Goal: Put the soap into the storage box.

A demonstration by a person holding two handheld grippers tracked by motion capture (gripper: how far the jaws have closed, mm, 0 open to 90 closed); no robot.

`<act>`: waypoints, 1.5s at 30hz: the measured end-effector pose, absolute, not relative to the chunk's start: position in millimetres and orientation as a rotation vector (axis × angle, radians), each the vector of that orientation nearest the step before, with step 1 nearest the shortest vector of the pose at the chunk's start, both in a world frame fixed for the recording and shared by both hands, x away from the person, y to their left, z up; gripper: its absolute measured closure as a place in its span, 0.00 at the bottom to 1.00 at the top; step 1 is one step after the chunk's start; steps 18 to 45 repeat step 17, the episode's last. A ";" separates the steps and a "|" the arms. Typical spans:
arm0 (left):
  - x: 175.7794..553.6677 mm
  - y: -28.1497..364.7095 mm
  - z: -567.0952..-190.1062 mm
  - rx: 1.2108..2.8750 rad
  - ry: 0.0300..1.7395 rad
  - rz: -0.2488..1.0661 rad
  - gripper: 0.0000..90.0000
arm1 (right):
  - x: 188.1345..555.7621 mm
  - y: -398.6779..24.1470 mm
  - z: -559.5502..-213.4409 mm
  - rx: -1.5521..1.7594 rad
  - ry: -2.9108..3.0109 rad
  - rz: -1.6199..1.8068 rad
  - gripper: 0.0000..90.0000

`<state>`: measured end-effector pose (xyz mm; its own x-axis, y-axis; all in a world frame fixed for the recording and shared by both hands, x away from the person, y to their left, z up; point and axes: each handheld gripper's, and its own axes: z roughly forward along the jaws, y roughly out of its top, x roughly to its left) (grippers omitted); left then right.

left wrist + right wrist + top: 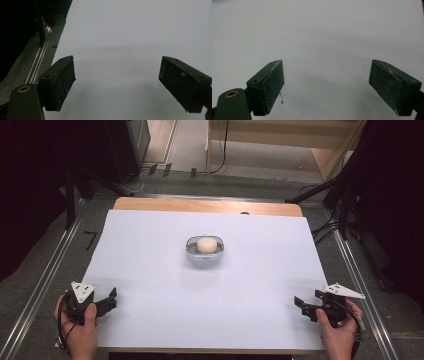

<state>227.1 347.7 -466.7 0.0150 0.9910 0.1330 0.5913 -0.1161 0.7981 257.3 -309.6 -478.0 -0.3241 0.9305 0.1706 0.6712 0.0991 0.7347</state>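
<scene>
Listing our bowl (205, 251) holding a pale ball (206, 244) at mid-table, far from both: left gripper (109, 301) and right gripper (301, 305), jaws apart, empty, roughly equidistant.

No words, numbers, labels or signs are showing anywhere that can be read, not on the white surface (150, 270) and not on anything sitting on it.
</scene>
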 end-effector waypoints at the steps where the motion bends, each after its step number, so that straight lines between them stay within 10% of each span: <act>1: 227.1 347.7 -466.7 1.758 1.619 0.960 0.16 | 255.6 -312.9 -478.2 1.573 2.040 1.073 0.15; 45: 227.4 348.6 -466.5 1.751 1.628 0.952 0.16 | 238.6 -339.7 -486.0 1.623 1.952 1.133 0.15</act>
